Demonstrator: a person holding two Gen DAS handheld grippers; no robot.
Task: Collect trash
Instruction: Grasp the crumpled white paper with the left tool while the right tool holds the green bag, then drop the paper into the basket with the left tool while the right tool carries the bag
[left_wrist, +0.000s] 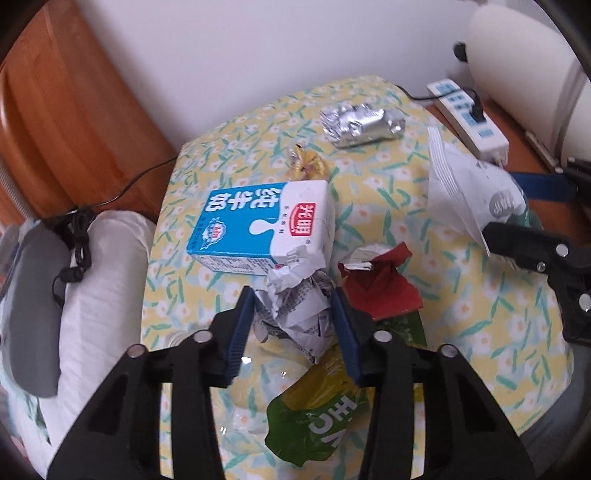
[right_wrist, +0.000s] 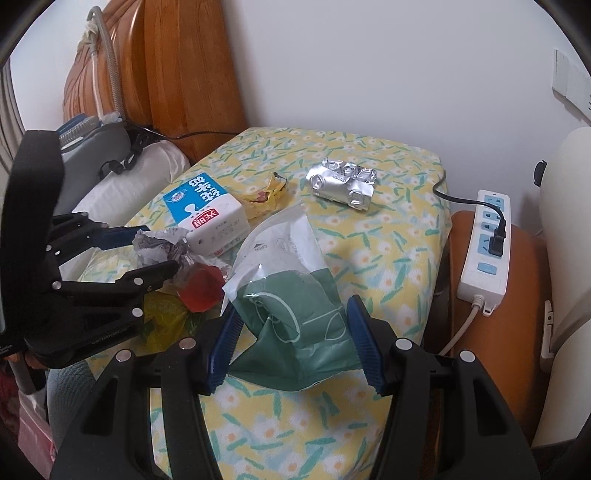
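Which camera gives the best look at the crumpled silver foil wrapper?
The right wrist view: the foil wrapper lies unobstructed on the flowered cloth, nearer the middle of the picture, creases clear. The left wrist view also shows the whole wrapper, but farther back and a little blurred.

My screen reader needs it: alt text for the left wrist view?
The left gripper brackets a crumpled paper wad on a floral cloth, beside a milk carton, red wrapper and foil packet.
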